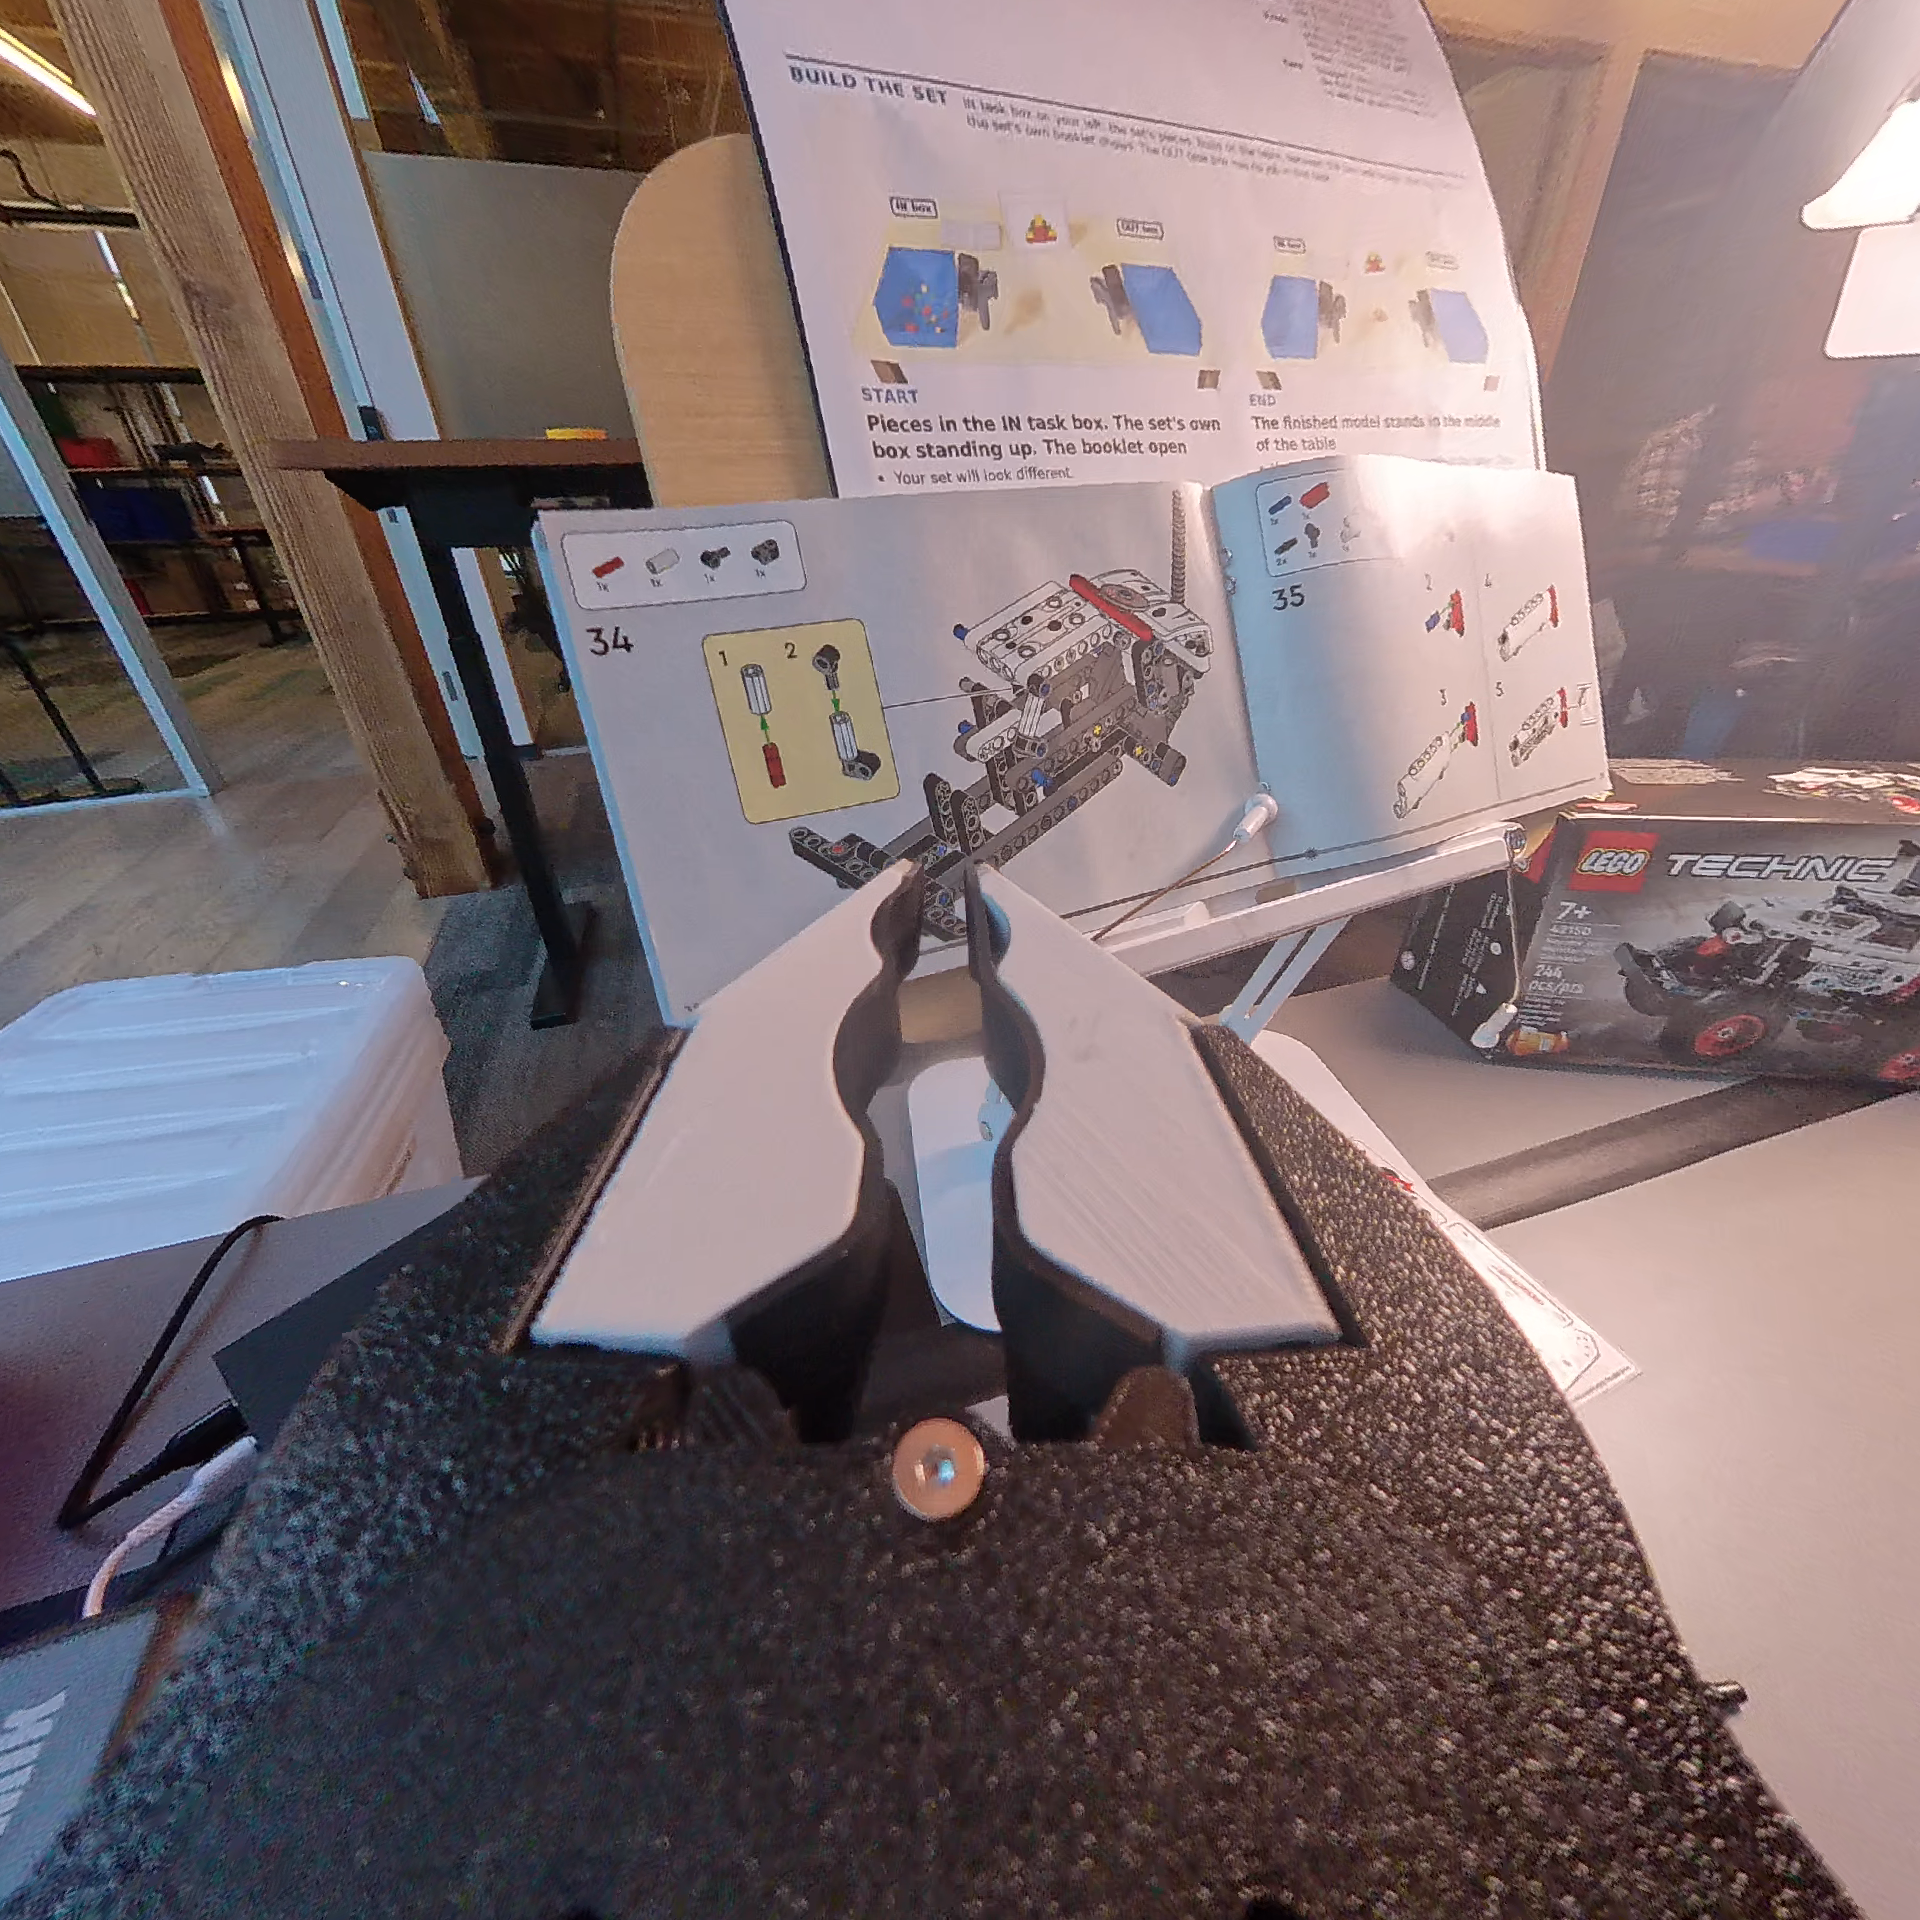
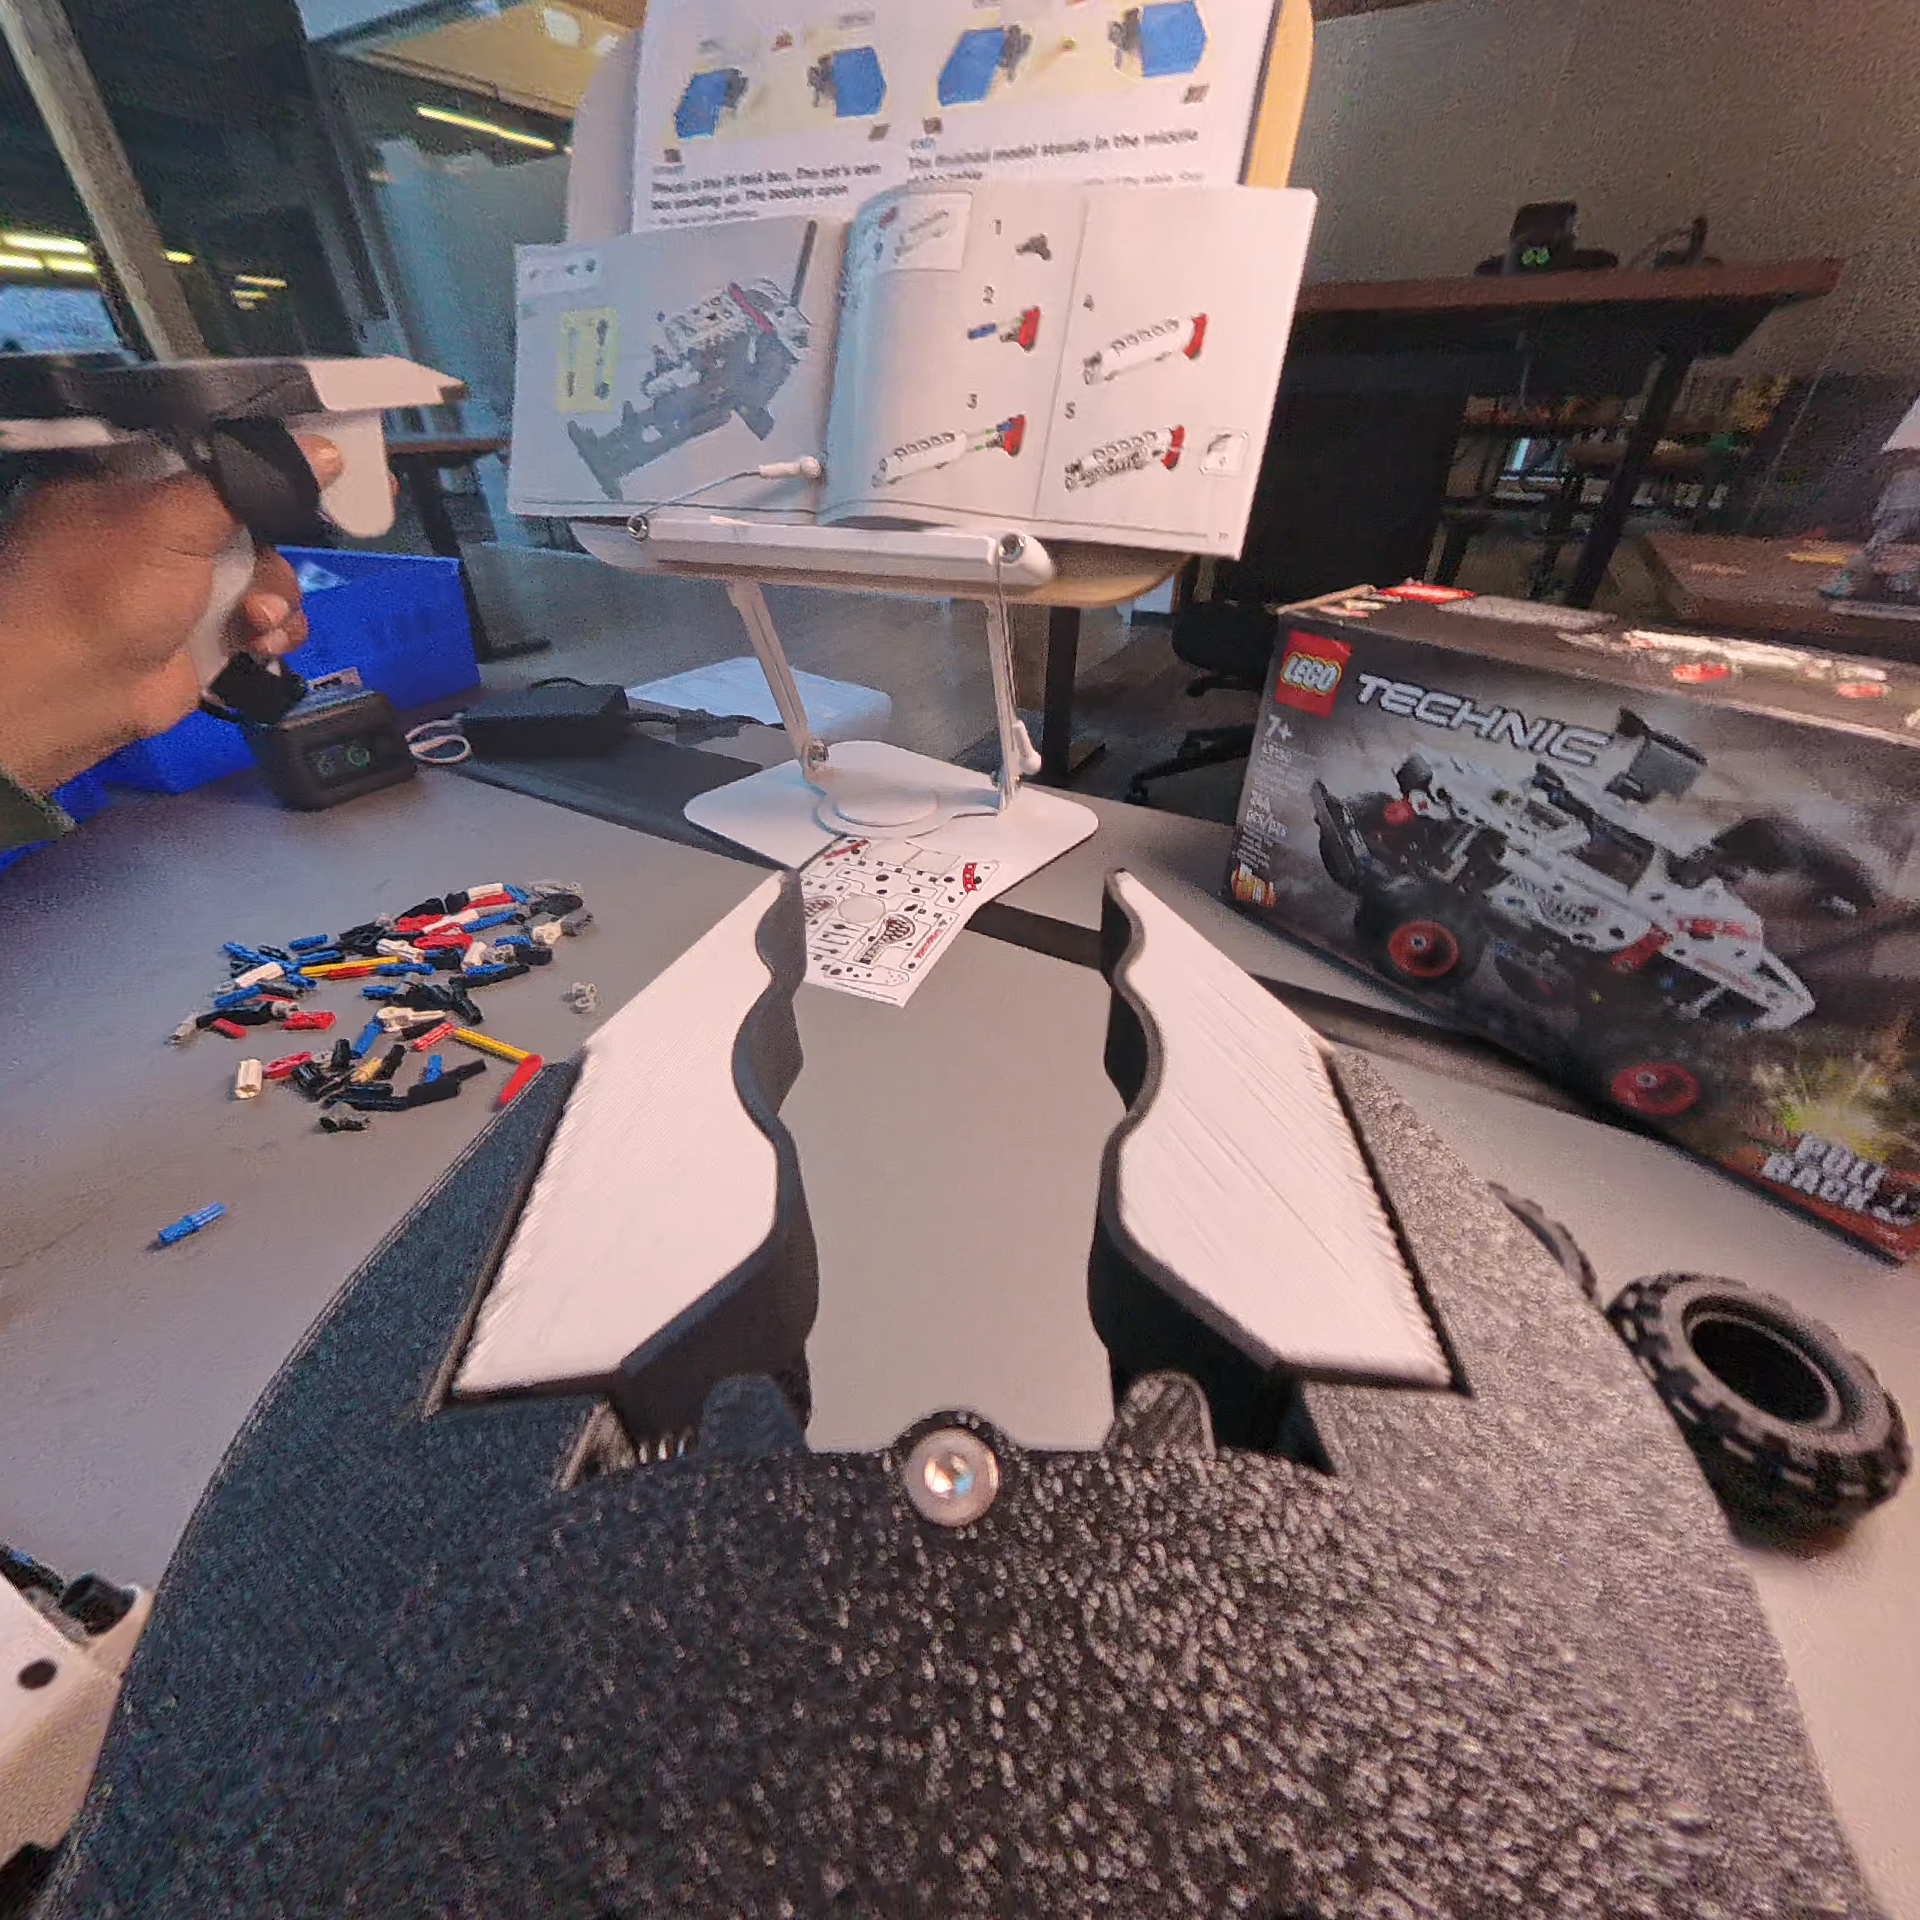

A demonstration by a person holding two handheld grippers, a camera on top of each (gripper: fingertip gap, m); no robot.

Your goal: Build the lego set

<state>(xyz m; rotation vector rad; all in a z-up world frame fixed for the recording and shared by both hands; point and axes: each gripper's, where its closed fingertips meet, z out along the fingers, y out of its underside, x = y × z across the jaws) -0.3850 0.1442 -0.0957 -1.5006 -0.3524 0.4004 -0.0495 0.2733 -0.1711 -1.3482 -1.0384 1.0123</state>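
Loose Lego pieces, in red, blue, black, white and yellow, lie scattered on the grey table to the left, with a single blue pin apart from the heap and nearer the camera. Far behind them, an open instruction booklet rests on a white stand, in front of a larger printed sheet. A sticker sheet lies on the table, one edge touching the stand's base. The set's box, showing a white truck with red wheels, stands on the right. A black rubber tyre sits on the table near the right edge, close to the camera.

The left gripper is raised before the booklet; its jaws are almost together, a thin gap between the tips and nothing between them. In the right wrist view it appears at far left, held in a person's hand above a blue bin. The right gripper hovers over bare table with its jaws spread wide and nothing in them. A white lidded container sits at the left in the left wrist view, and a small black device with cables rests near the blue bin.
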